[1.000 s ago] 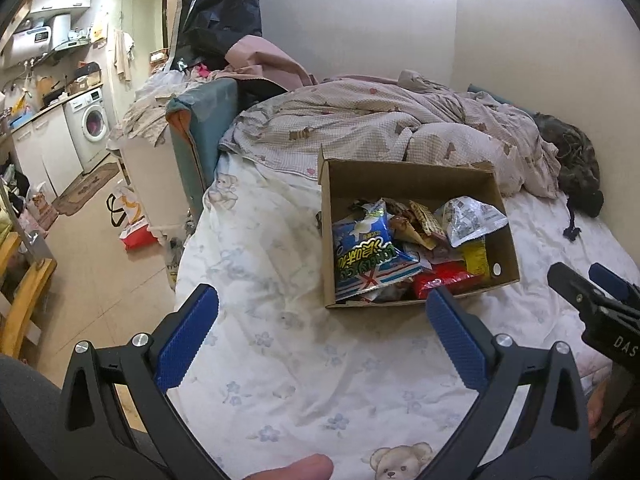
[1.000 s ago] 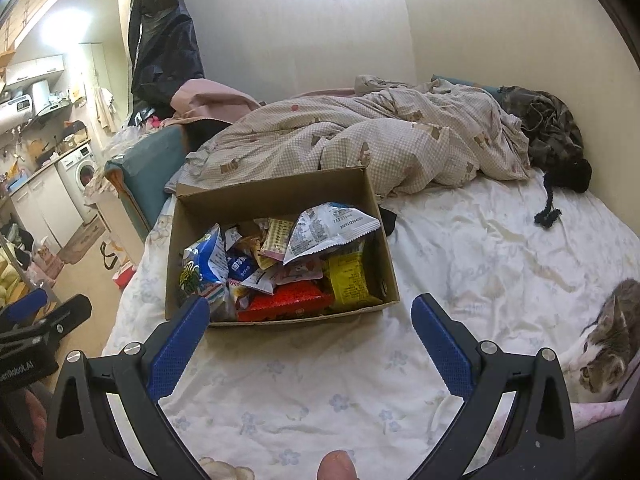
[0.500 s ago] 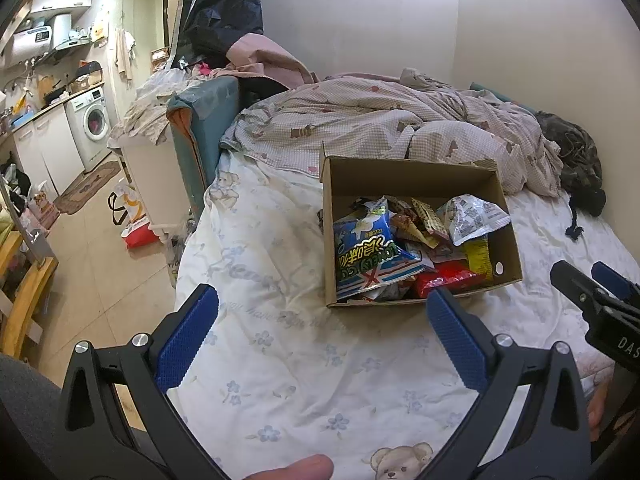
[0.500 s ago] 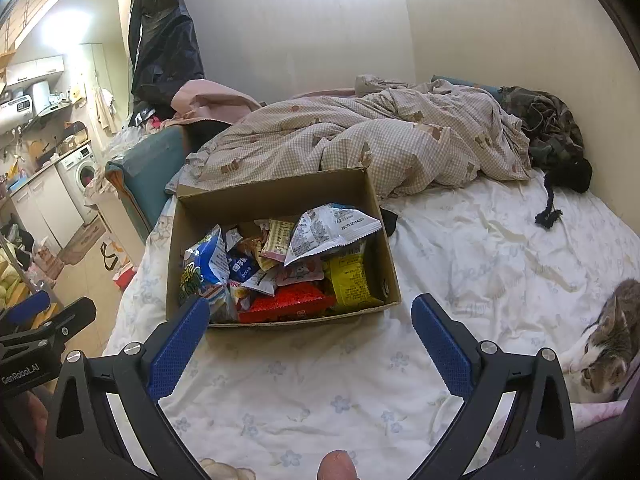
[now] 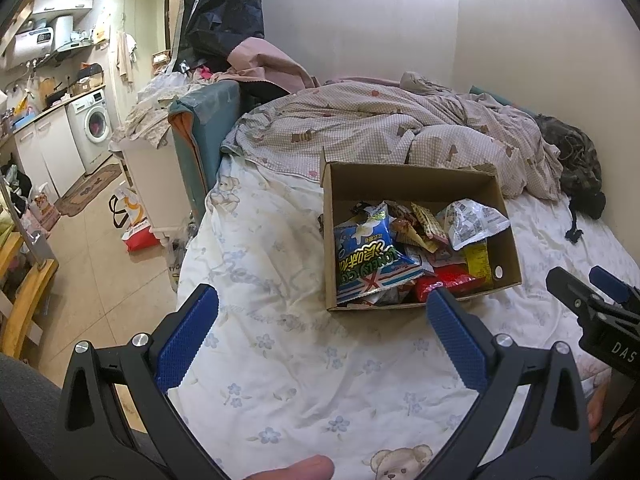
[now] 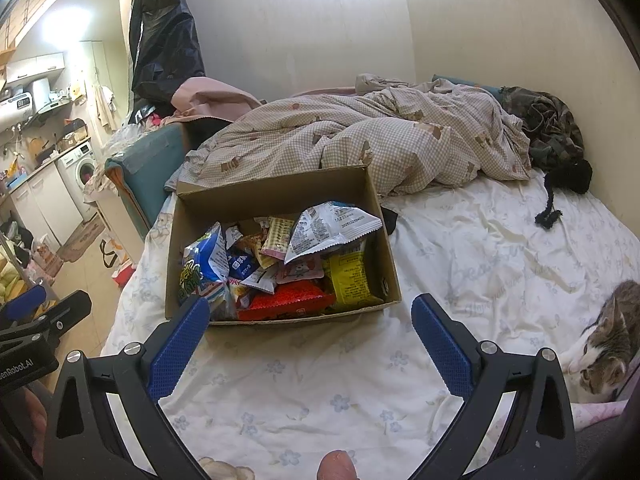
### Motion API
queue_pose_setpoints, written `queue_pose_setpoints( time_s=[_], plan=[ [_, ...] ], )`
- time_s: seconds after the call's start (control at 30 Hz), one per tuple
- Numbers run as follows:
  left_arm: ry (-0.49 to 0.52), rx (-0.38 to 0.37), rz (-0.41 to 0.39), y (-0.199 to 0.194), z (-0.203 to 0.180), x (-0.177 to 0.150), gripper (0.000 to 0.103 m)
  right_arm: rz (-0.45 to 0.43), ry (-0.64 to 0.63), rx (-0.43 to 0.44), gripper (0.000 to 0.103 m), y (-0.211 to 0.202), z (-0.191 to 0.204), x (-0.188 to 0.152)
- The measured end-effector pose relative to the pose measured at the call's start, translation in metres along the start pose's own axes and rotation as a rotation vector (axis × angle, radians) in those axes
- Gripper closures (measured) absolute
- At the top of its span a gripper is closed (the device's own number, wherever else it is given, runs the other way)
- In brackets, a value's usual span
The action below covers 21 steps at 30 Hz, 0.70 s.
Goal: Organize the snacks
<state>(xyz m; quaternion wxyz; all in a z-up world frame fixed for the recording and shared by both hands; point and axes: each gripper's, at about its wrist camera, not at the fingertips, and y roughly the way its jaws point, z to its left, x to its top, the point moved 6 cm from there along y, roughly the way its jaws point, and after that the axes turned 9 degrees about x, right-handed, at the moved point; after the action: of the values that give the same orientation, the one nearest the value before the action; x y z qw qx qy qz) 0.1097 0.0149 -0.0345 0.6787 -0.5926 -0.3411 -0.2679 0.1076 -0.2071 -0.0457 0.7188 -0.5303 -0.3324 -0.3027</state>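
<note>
The left tongs (image 5: 322,316) are spread wide and hold nothing. They hang over the white bed sheet (image 5: 280,360) and touch nothing. Their blue pads (image 5: 188,336) sit just in front of the cardboard box (image 5: 420,188), a bit to its left side.

The right tongs (image 6: 310,322) are spread wide too, and they are empty. They hang over the sheet right in front of the box, near its front wall but not touching it.

The box sits on the bed, close to the bed's left edge, with the checked blanket (image 6: 360,148) bunched up behind it. It is full of snack bags. A big blue bag (image 6: 202,264) leans at the left side. A white and grey bag (image 6: 328,228) lies on top near the back. A red bag (image 6: 286,302) lies at the front, and a yellow bag (image 6: 352,280) is at the front right corner.

A cat (image 6: 604,348) lies on the bed at the far right, well away from the box.

Compared with a second ago, very little has changed. Both tongs are just as wide open as before. The box and the bags have not moved. The left view has only shifted a tiny bit.
</note>
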Motion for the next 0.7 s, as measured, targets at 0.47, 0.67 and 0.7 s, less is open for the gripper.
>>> queue_pose_setpoints(
  time_s=[0.47,0.67,0.7],
  plan=[
    [-0.001,-0.001,0.001,-0.0001,0.0009,0.0002,0.000,0.000,-0.002,-0.002,0.000,0.0000,0.0001,0.0002],
    [-0.006,-0.003,0.001,-0.0003,0.0010,0.0001,0.000,0.003,-0.001,0.000,0.000,0.0000,0.0001,0.0000],
    [-0.006,-0.003,0.000,-0.0004,0.0009,0.0001,0.000,0.002,-0.001,0.000,0.000,-0.0001,0.0001,-0.0001]
  ],
)
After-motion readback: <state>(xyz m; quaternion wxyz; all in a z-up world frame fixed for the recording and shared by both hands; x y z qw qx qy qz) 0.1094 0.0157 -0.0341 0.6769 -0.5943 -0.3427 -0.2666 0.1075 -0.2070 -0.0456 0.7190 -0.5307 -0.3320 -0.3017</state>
